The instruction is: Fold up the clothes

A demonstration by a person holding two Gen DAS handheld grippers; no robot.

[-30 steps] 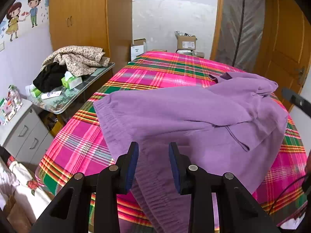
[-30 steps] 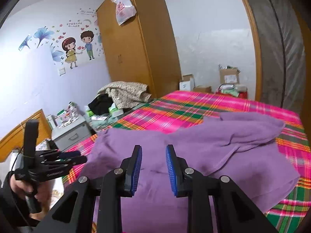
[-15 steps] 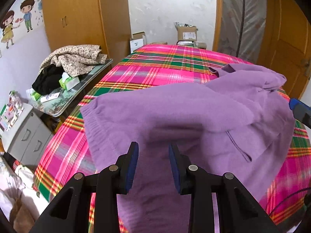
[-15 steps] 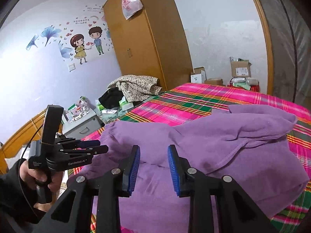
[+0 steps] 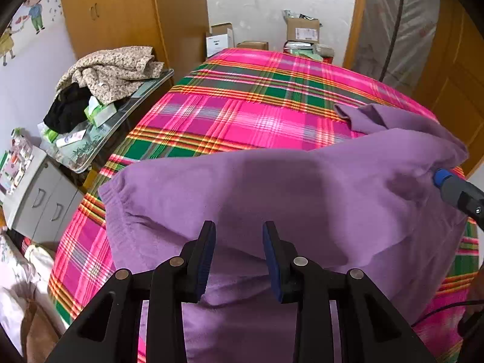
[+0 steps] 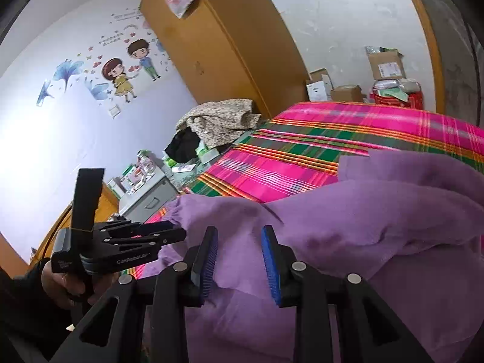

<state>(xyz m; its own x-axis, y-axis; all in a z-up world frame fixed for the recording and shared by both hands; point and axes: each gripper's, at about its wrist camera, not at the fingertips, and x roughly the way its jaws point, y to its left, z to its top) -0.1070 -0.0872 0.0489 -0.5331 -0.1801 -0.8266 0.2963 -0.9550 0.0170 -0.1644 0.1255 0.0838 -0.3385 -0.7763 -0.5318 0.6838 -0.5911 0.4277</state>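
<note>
A purple garment (image 5: 287, 187) lies spread and loosely bunched over the near half of the plaid bed (image 5: 242, 106); it also fills the right wrist view (image 6: 378, 211). My left gripper (image 5: 239, 242) is open and empty, its jaws just above the garment's near part. My right gripper (image 6: 239, 245) is open and empty over the garment's near edge. The right gripper's blue-tipped finger shows at the right of the left wrist view (image 5: 444, 181), against the cloth. The left gripper shows in the right wrist view (image 6: 121, 242), beside the garment's cuffed corner.
A side table (image 5: 99, 139) left of the bed holds a heap of clothes (image 5: 112, 69) and tissue packs. A grey drawer cabinet (image 5: 36, 193) stands nearer. A wooden wardrobe (image 5: 121, 15) and cardboard boxes (image 5: 302, 30) are at the far wall.
Both grippers have moved forward and lower over the garment. The purple cloth now sits closer and higher in both views, with its cuffed corner nearer the left gripper.
</note>
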